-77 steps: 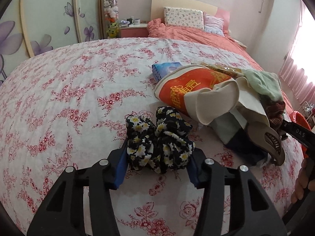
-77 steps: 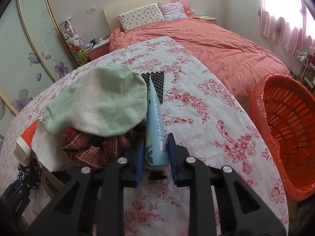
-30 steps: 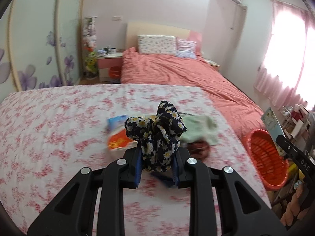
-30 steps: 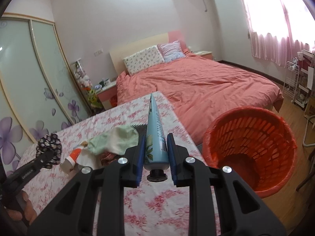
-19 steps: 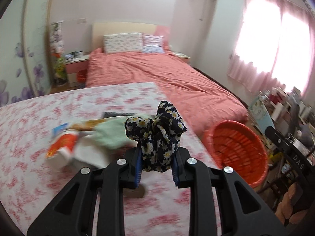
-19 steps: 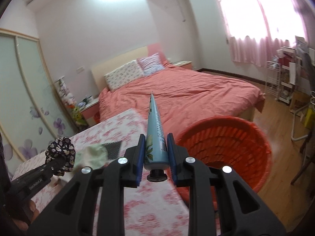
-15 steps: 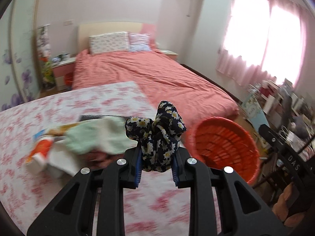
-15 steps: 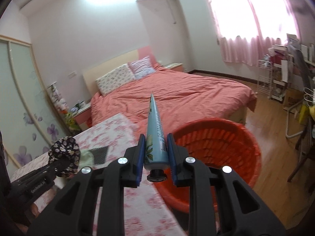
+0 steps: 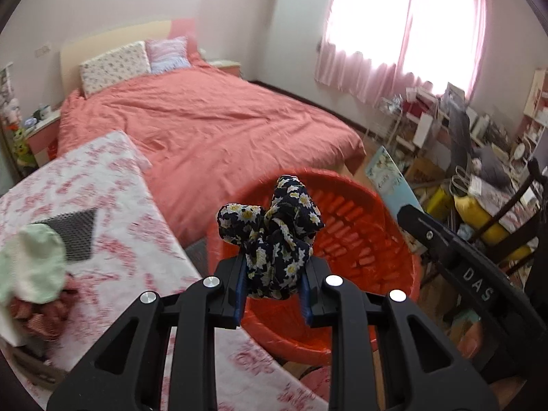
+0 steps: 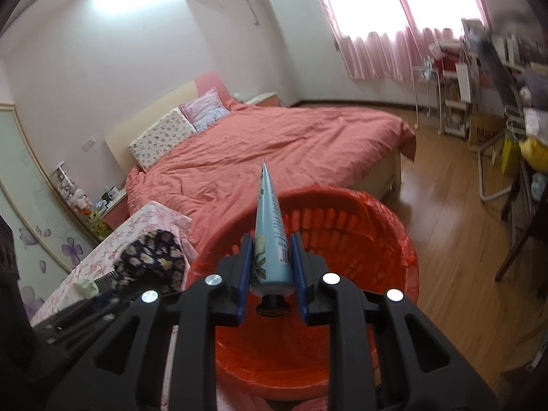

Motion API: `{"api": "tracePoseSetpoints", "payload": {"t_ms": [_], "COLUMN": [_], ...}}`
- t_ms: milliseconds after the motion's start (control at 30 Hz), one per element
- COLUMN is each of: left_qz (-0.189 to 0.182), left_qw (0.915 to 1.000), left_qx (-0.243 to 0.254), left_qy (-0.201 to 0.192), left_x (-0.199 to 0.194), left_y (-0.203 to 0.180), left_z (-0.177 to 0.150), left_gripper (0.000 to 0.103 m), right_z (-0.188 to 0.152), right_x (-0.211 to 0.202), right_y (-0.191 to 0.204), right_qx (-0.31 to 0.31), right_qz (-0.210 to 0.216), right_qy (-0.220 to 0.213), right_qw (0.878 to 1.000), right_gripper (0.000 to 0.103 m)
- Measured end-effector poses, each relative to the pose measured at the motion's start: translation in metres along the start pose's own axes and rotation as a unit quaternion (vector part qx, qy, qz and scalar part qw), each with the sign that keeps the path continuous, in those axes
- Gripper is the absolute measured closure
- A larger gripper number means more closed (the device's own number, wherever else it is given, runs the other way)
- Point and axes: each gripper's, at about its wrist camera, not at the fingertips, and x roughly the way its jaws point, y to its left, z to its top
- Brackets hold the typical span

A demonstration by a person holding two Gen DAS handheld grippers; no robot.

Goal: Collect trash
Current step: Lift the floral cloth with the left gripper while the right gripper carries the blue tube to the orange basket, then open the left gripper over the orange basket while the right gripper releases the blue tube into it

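Left claw (image 9: 272, 289) is pinching a dark scrunchie (image 9: 274, 236) with a yellow-white flower print, blue pads pressed into its bunched fabric from both sides. It sits in the air in front of and above the orange basket (image 9: 363, 239). The same scrunchie (image 10: 150, 260) shows at the left edge of the right wrist view, next to the basket rim.

My right claw (image 10: 272, 282) is pinching a light blue tube (image 10: 270, 239) near its black cap end, the cap toward the camera and the flat crimped tail pointing away and up. The tube hangs over the open mouth of the orange basket (image 10: 376, 239), which has a red bag lining and slotted walls. Inside looks bare from this angle, bottom partly hidden by my claw.

The counter (image 9: 113, 198) with a pink floral cloth is to the left, just beside the basket. On it: a pale green cloth (image 9: 34, 267) on top of a red knit item (image 9: 37, 315), and a black mesh piece (image 9: 73, 229) behind them. The counter (image 10: 102, 257) edge also shows left in the right wrist view.

Beyond is a bed (image 9: 205, 126) with a salmon cover and two pillows (image 9: 116, 65). The window has pink curtains (image 9: 404, 34). Cluttered shelves (image 9: 445, 130) at right, blurred. Wood floor (image 10: 445, 239) beside the basket.
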Motion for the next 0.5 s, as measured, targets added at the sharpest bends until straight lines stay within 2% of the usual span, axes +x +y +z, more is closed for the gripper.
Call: {"api": "tracePoseSetpoints", "payload": {"t_ms": [100, 200, 233, 300, 500], "left_qz": [-0.005, -0.001, 0.004, 0.013, 0.035], "left_qw": [0.9997, 0.9994, 0.9993, 0.9991, 0.9983], "left_qx": [-0.002, -0.006, -0.005, -0.004, -0.002], "left_qy": [0.022, 0.035, 0.036, 0.039, 0.046], "left_x": [0.015, 0.02, 0.02, 0.02, 0.017], "left_y": [-0.004, -0.005, -0.005, -0.004, 0.001], "left_z": [0.0, -0.001, -0.002, -0.004, -0.012], "left_gripper": [0.074, 0.051, 0.047, 0.045, 0.041], "right_z": [0.0, 0.0, 0.001, 0.002, -0.004], "right_x": [0.012, 0.019, 0.02, 0.019, 0.012], "right_y": [-0.01, -0.017, -0.018, -0.023, -0.021], "right_qx": [0.016, 0.029, 0.032, 0.035, 0.022], "right_qz": [0.009, 0.009, 0.006, -0.002, -0.022], "right_qy": [0.016, 0.021, 0.02, 0.017, 0.01], "right_qw": [1.0, 0.999, 0.999, 0.999, 0.999], "right_gripper": [0.08, 0.077, 0.076, 0.066, 0.061]}}
